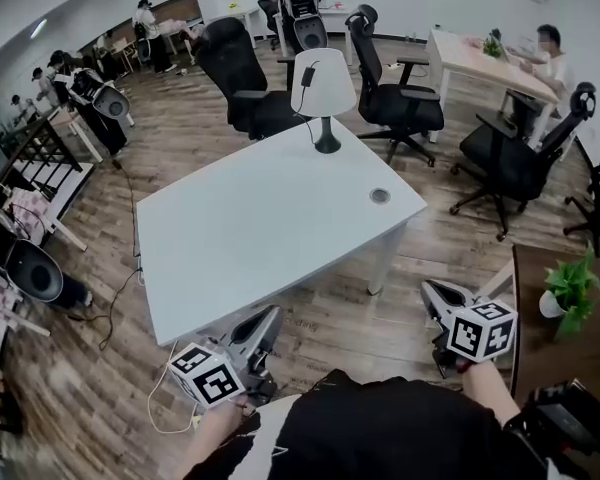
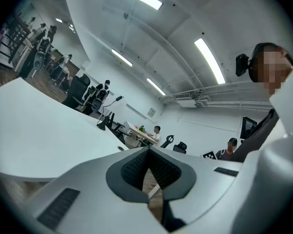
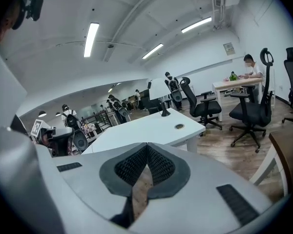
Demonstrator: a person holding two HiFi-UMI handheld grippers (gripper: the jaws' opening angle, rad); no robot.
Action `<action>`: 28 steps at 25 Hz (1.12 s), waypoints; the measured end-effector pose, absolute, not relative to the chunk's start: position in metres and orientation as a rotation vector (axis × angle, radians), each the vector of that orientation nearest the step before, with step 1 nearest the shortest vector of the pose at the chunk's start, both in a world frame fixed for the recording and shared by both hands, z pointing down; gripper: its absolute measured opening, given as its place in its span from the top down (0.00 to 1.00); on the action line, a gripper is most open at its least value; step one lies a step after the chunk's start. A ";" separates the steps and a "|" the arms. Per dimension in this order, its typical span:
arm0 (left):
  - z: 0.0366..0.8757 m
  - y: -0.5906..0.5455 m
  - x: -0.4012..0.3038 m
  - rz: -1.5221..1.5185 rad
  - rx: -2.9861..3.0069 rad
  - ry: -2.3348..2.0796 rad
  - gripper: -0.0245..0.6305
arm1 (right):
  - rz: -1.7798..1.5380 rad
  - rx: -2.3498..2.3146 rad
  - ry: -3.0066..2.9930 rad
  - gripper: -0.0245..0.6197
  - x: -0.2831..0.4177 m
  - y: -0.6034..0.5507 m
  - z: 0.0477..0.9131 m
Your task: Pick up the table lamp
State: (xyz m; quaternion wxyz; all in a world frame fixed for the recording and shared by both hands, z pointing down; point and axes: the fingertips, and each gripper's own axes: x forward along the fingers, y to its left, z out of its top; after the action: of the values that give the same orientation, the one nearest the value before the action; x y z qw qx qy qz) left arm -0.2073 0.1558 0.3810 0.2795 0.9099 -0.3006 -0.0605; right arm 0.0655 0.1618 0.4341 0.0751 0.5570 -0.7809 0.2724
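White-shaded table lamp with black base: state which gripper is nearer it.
Right, narrowly, it seems. Right gripper: beyond the white table's right side. Left gripper: at its near edge. Lamp: far corner.

Table lamp (image 1: 322, 96) on table (image 1: 250, 238) far edge; chairs (image 1: 395, 93) behind.

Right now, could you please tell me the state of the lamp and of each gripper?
lamp: upright near the far edge of the table, not held.
left gripper: shut, empty, short of the table.
right gripper: shut, empty, short of the table.
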 end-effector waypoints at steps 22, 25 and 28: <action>0.415 0.060 -0.245 -0.242 2.360 -0.909 0.94 | 0.704 1.678 -2.398 0.94 0.046 0.048 0.455; 0.408 0.025 -0.226 -0.259 2.365 -0.929 0.94 | 0.679 1.634 -2.416 0.94 0.058 0.003 0.450; 0.404 -0.013 -0.205 -0.278 2.362 -0.944 0.94 | 0.710 1.588 -2.440 0.94 0.071 -0.043 0.448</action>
State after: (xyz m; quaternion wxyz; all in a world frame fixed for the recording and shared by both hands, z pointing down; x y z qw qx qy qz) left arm -0.2046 -0.0127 0.4038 0.2871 0.8842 -0.3534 -0.1042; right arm 0.0706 -0.0429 0.4479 0.0723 0.5284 -0.8122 0.2363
